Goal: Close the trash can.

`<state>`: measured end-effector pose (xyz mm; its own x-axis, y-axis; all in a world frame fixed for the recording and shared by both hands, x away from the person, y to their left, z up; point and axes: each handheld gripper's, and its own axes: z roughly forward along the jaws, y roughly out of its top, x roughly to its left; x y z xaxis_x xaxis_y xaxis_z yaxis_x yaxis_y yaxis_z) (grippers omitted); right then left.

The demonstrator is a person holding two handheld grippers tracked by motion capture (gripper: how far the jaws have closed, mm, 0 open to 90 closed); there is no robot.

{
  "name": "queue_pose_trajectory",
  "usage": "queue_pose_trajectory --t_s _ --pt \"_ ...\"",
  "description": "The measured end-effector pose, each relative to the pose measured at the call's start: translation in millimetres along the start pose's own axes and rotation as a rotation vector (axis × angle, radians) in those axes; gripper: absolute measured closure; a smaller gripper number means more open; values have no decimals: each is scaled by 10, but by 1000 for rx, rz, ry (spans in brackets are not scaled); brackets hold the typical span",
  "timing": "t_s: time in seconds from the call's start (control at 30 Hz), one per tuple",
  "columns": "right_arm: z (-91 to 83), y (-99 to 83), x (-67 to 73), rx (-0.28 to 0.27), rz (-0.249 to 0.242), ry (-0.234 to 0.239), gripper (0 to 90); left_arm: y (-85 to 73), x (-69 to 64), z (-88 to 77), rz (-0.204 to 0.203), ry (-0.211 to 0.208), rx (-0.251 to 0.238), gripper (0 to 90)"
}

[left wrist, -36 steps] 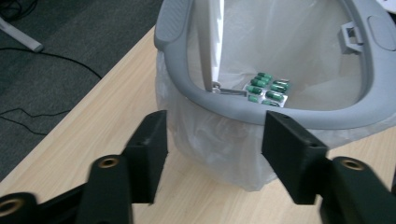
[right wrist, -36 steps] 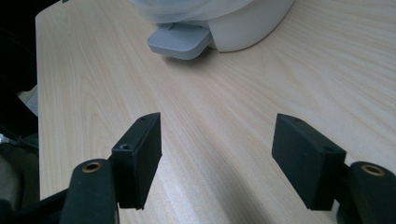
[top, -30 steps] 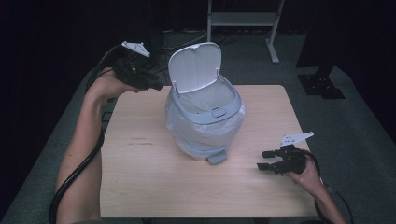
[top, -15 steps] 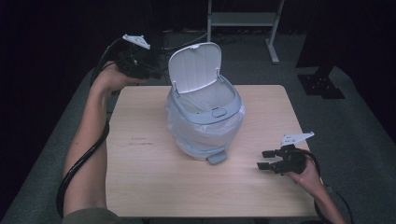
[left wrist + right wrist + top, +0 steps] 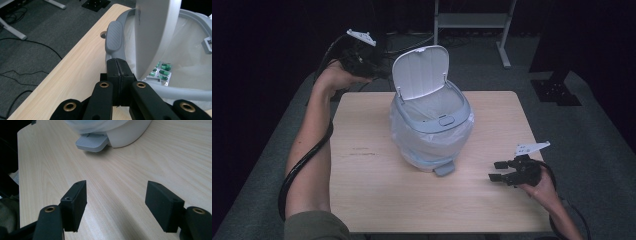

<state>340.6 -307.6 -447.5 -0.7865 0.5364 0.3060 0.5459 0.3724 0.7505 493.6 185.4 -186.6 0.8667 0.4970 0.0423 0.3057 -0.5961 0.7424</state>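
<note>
Item: light wooden square table [image 5: 377, 200], standing on grey carpet.

Item: small pale-grey plastic pedal bin [image 5: 432, 131], at the centre of the table. Its white hinged lid [image 5: 419, 71] stands upright at the far side. A thin white plastic liner [image 5: 409, 135] is fitted inside and folded over the outer wall. A grey foot pedal [image 5: 444, 168] projects from the base on the near side and rests on the tabletop; it appears ribbed in the right gripper view [image 5: 92, 142].

Item: foil blister pack of green capsules [image 5: 161, 71], lying inside the liner, seen past the raised lid in the left gripper view.

Item: left gripper [image 5: 382, 73], black, held above the far left corner of the table, just left of the lid. Its jaws are pressed together with nothing between them, as the left gripper view shows [image 5: 117, 65]. A black cable [image 5: 302, 165] trails from it along the forearm.

Item: right gripper [image 5: 498, 171], black, low over the near right part of the table, apart from the bin, pointing left. Its jaws are spread wide and hold nothing, with bare wood between them in the right gripper view [image 5: 116, 195].
</note>
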Motion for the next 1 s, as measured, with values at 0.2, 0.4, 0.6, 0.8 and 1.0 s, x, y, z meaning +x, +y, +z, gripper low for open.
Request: queue_pose_trajectory --t_s 0.2,0.4,0.6,0.8,1.0 --pt "-17 -9 -2 -4 5 -2 325 97 -6 54 8 -19 -9 900" --pt "-30 -15 -8 -7 3 -5 325 203 -47 69 24 -48 -27 900" --pt "-30 -20 -10 -4 1 -7 326 283 -107 46 53 -54 -16 900" --pt "-35 -25 3 -5 1 -8 325 311 -213 80 76 -91 -5 900" --pt "-30 -31 24 2 -4 -10 326 337 -341 142 106 -134 22 890"
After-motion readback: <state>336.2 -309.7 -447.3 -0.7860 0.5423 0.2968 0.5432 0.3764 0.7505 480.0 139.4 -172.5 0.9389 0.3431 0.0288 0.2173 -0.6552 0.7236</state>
